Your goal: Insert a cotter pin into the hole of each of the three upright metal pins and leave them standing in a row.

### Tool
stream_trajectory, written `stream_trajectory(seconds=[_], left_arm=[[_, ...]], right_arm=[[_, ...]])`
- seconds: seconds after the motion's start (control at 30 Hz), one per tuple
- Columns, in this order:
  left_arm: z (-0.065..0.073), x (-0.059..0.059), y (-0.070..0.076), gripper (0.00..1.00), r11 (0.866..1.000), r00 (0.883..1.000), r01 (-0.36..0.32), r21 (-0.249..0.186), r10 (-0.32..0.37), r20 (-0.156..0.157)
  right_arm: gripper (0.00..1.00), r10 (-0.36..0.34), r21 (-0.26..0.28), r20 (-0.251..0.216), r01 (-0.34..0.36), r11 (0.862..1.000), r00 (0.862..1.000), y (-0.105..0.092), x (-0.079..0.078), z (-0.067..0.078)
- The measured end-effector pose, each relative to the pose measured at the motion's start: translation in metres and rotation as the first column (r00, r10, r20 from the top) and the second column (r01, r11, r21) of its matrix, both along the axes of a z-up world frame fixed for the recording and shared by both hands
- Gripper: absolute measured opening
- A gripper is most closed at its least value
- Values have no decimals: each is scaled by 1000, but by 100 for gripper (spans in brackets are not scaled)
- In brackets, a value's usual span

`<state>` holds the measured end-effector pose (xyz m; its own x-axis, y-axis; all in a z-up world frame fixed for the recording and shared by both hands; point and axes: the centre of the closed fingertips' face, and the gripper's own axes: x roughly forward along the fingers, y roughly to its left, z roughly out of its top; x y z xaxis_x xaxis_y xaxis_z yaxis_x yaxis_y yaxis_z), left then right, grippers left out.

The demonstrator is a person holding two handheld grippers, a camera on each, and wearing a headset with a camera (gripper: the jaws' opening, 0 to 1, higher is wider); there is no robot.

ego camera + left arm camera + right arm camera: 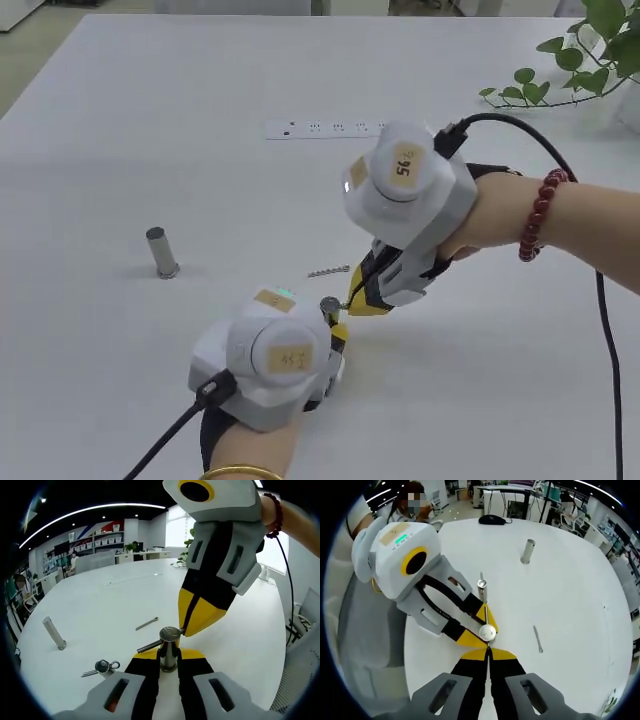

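Your head view has the left gripper (pixel 335 330) low and the right gripper (pixel 352 300) reaching in from the upper right. Their tips meet at the held metal pin (pixel 330 305), and from there you see little more than its round top.

The left gripper view gives you the side of it. The pin is a grey steel cylinder with a wider cap, upright on the white table (pixel 240 630), and the left jaws are clenched on its lower shaft. A cotter pin (pixel 149 645) passes through it just under the cap, with its free end poking out to one side. The right gripper's jaws are pressed together on the other end, right against the cap.

The right gripper view looks down on that cap. Just beyond the left gripper it shows the fitted metal pin (pixel 481 585), which looks upright, with a second cotter pin (pixel 114 665) through it.

The bare metal pin (pixel 160 252) stands well apart from the others. A loose cotter pin (pixel 328 271) lies flat on the table near the right gripper's tips.
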<state>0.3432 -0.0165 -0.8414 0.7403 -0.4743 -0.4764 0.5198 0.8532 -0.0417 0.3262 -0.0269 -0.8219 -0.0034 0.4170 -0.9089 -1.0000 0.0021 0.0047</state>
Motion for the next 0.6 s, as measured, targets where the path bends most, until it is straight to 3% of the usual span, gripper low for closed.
stream_trajectory(seconds=[0.37,0.6], left_arm=[[0,-1,0,12,1000,1000,-6,4,6,-2],[-3,-4,5,16,1000,1000,-13,19,13,-25]], right_arm=[[9,-41,-3,-27,41,999,999,0,1,-4],[12,-74,4,-40,74,997,996,-1,2,-6]])
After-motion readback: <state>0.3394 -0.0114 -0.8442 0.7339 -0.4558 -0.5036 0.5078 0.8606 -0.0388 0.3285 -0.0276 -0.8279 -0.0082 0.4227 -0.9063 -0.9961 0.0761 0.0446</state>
